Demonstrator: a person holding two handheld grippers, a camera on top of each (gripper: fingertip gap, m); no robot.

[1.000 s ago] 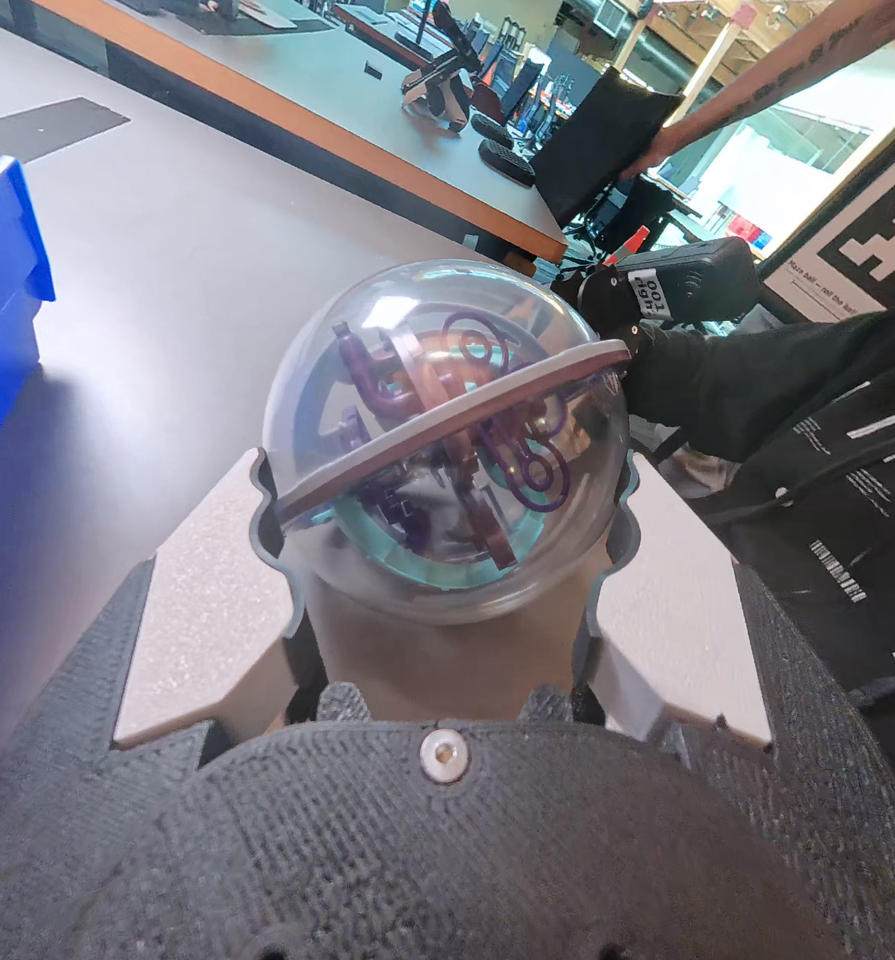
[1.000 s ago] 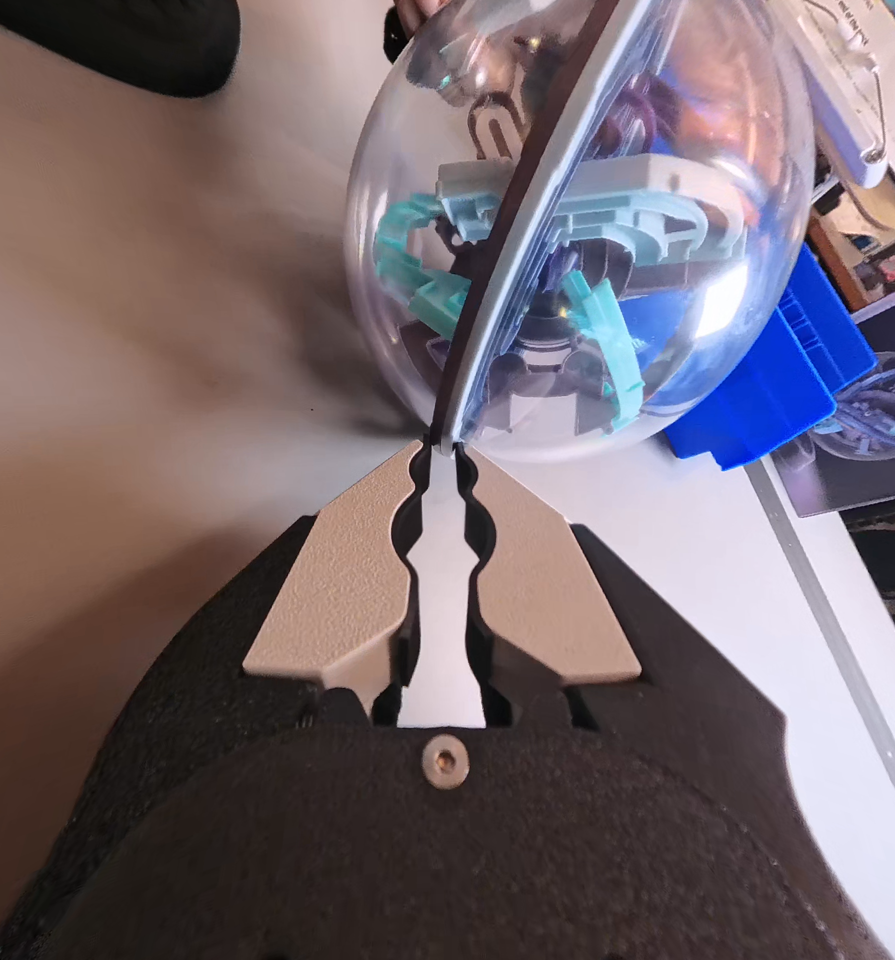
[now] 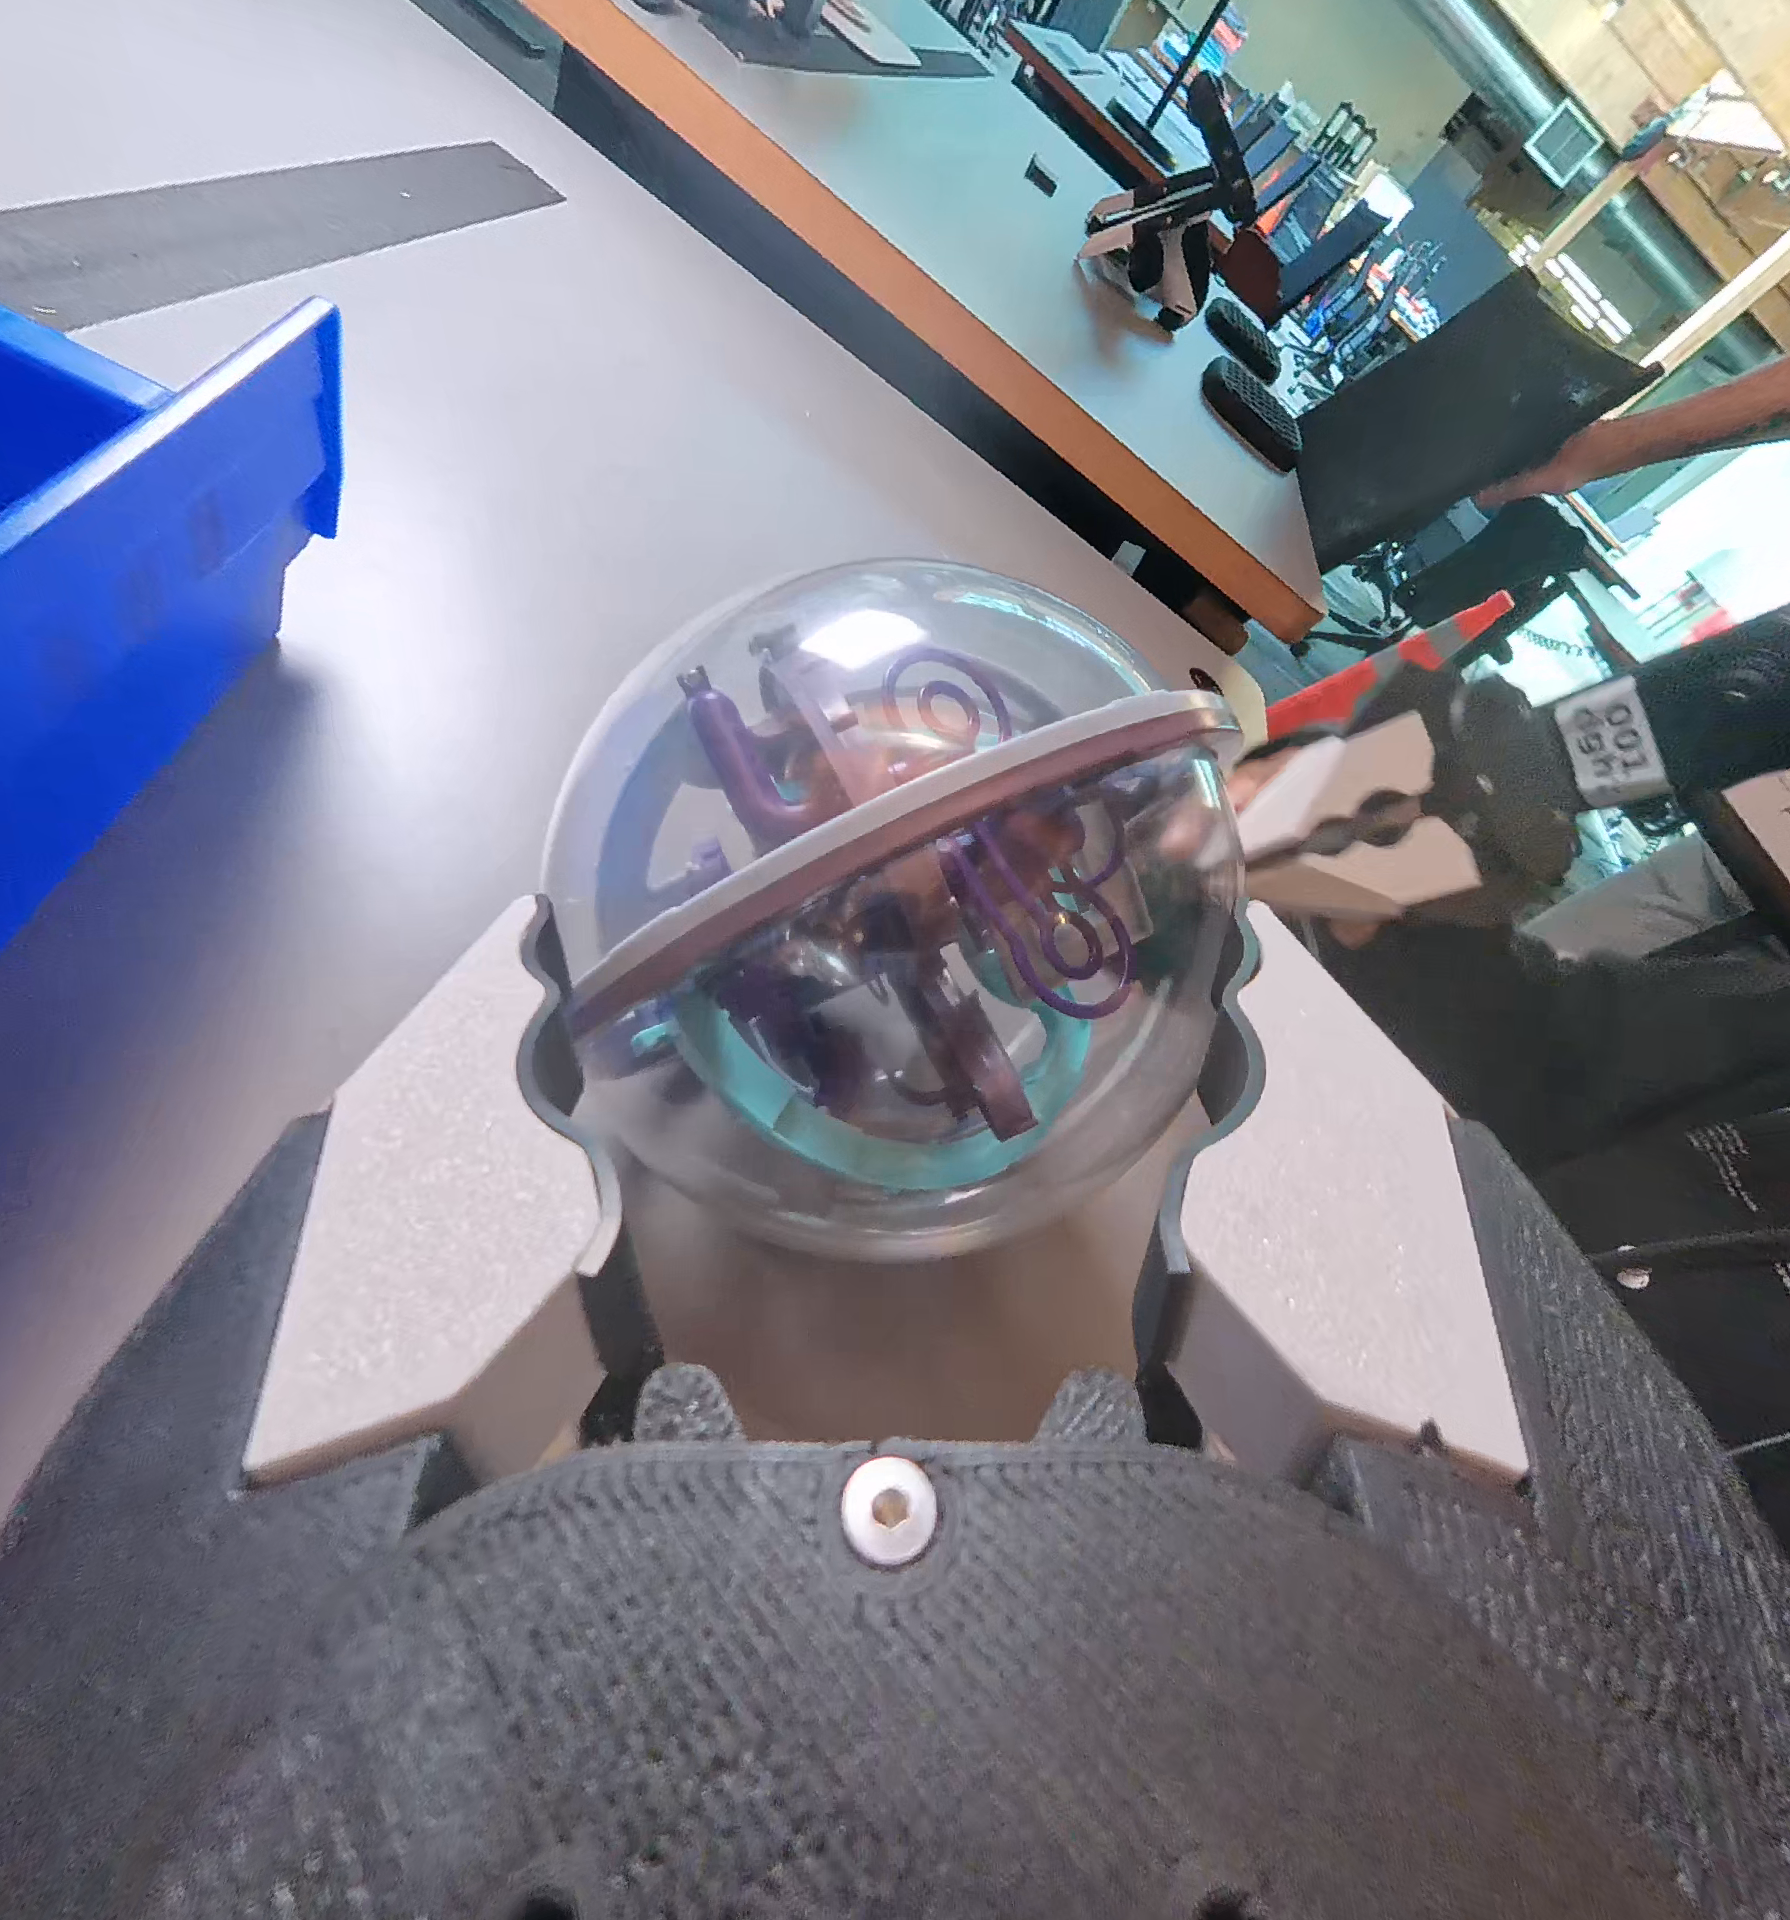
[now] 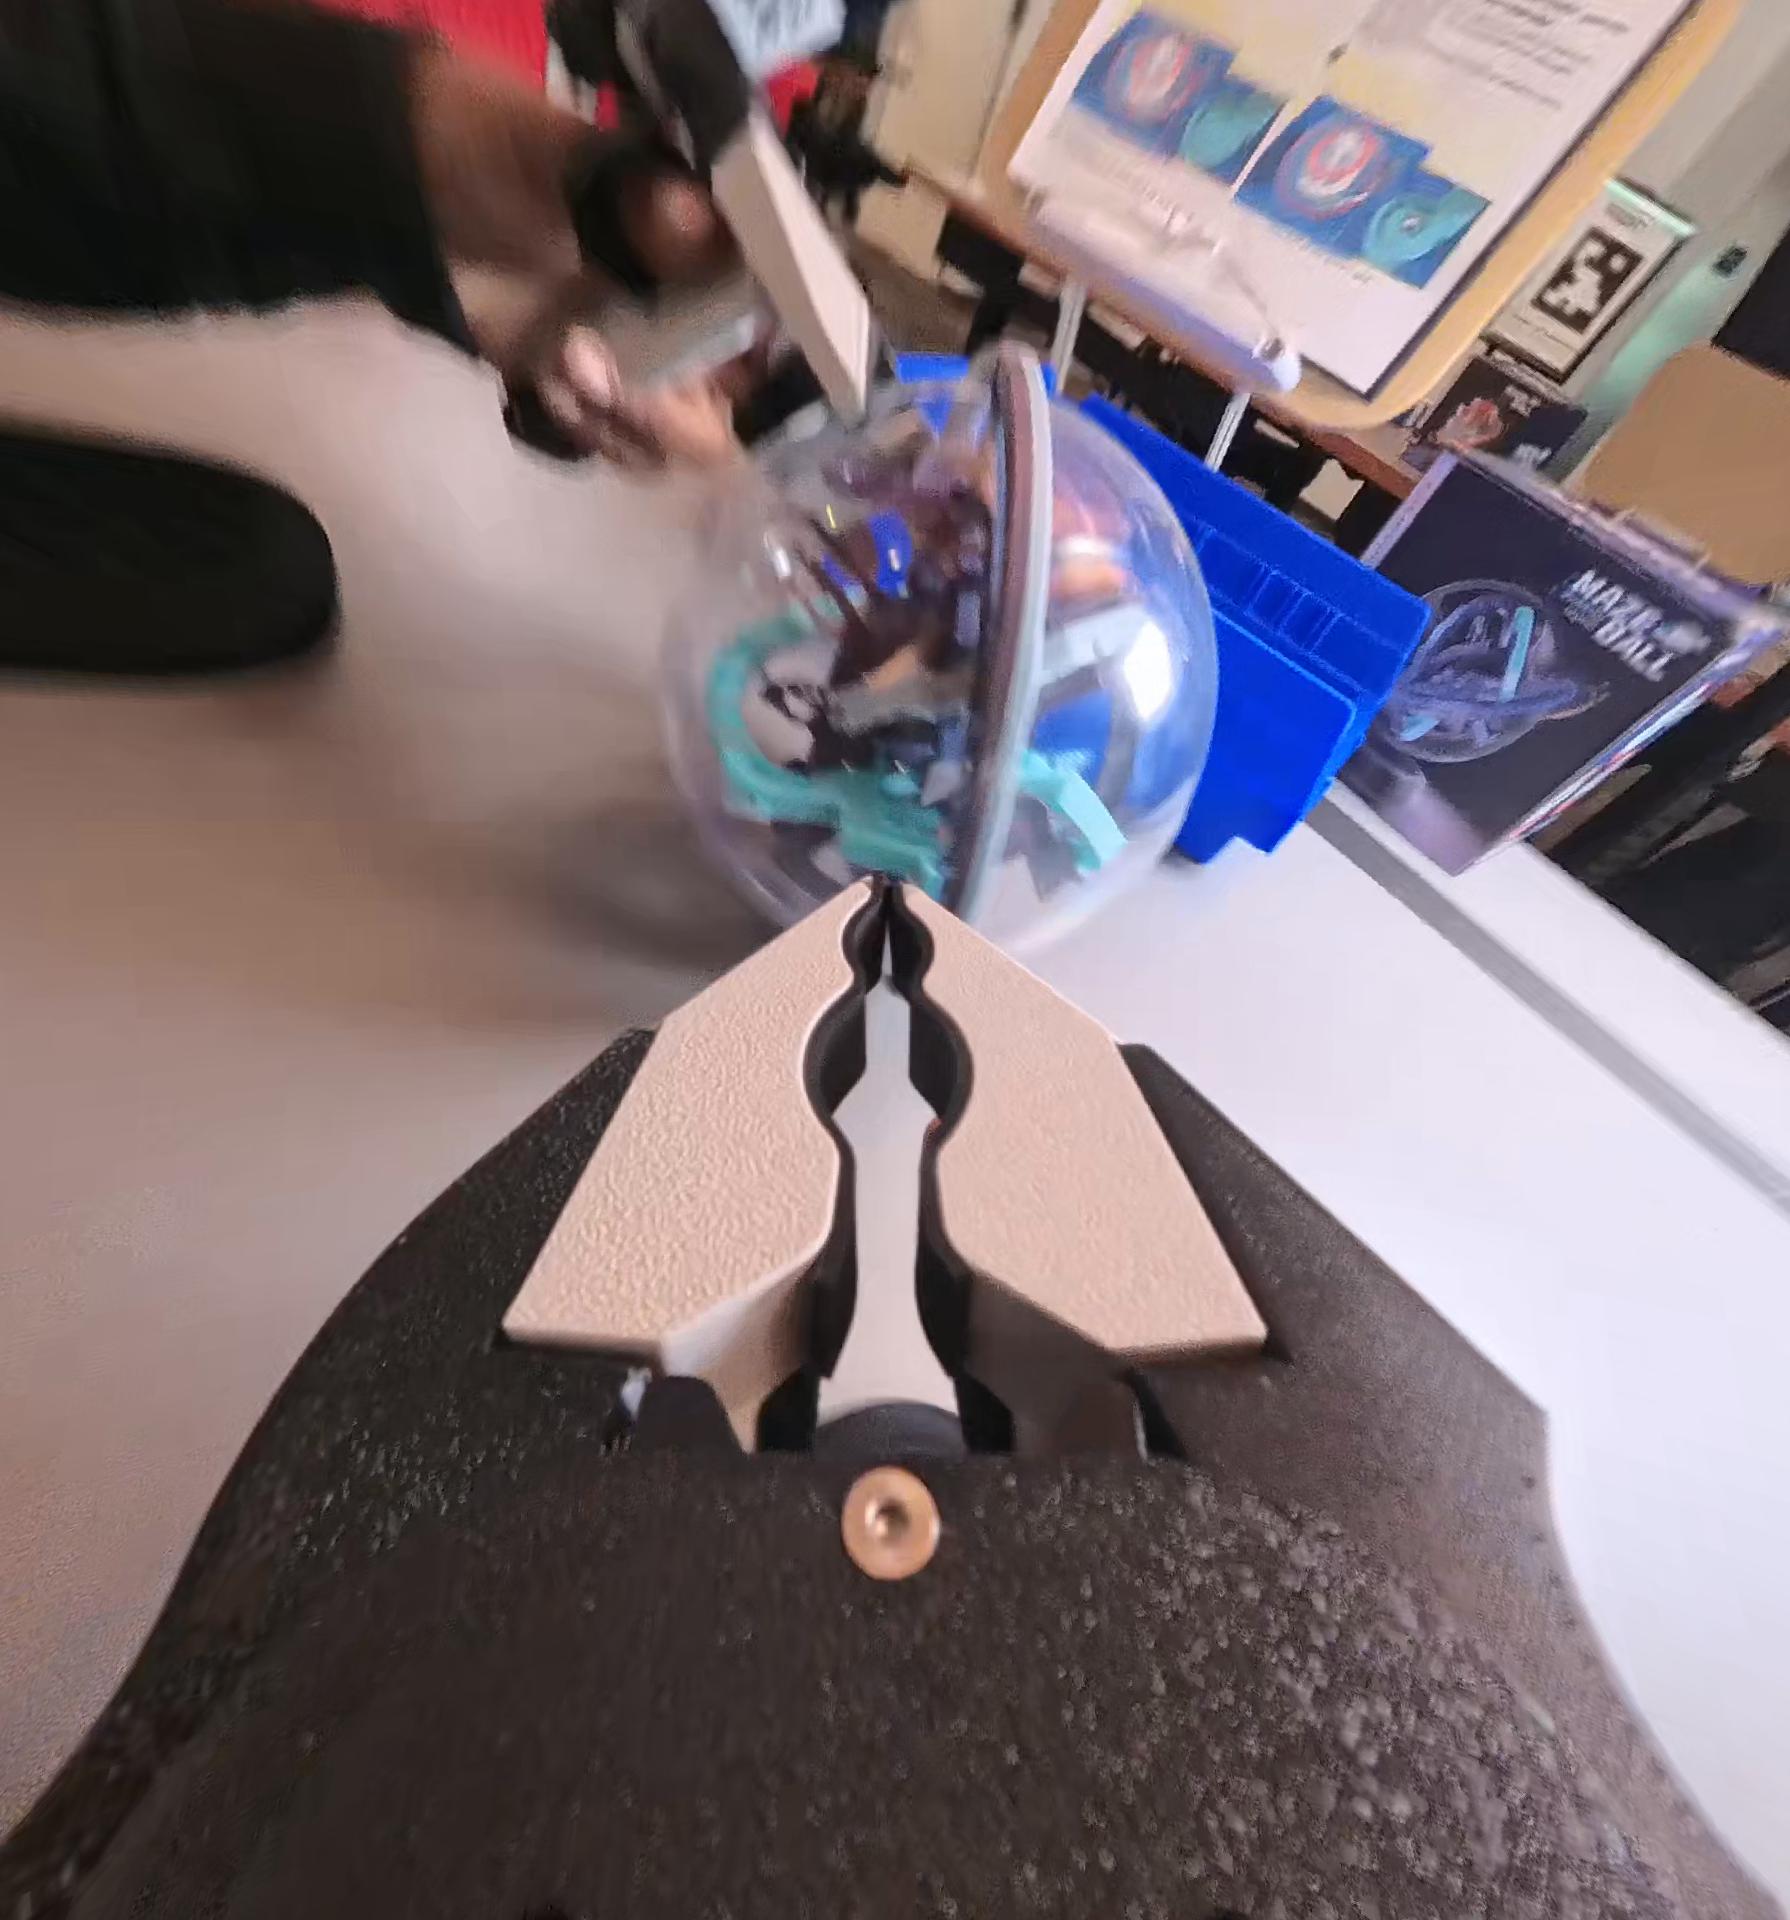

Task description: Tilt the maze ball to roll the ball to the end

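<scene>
From the left wrist view, your left gripper (image 3: 886, 997) is spread wide with the maze ball (image 3: 886, 904) seated between its fingers (image 3: 434, 1195), the dark wavy pads pressed against the clear shell on both sides, so the ball is clamped there above the grey table (image 3: 371, 644). The ball's pale rim band runs tilted, low on the left and high on the right. Inside, purple loops and teal track overlap so much that you cannot pick out the small ball or say where it sits. The underside of the shell is hidden behind the gripper body. Past the ball's right edge your right gripper (image 3: 1275, 821) shows partly blurred, its two pale fingers drawn together; whether its tips touch the shell cannot be told from here. A blue bin (image 3: 122, 540) is cut off at the left edge. From the right wrist view, your right gripper (image 4: 883, 883) has its fingers (image 4: 725, 1143) closed on each other at the tips with nothing between them, and those tips sit just in front of the maze ball (image 4: 932, 665), covering its lower edge. The ball is smeared by motion blur, its rim band nearly upright, and the maze inside is unreadable. Above it, one finger of the left gripper (image 4: 797, 260) reaches the shell, the other lost in blur beside a hand. The blue bin (image 4: 1275, 665) is half hidden behind the ball, and a printed box (image 4: 1556, 665) stands beside it.
</scene>
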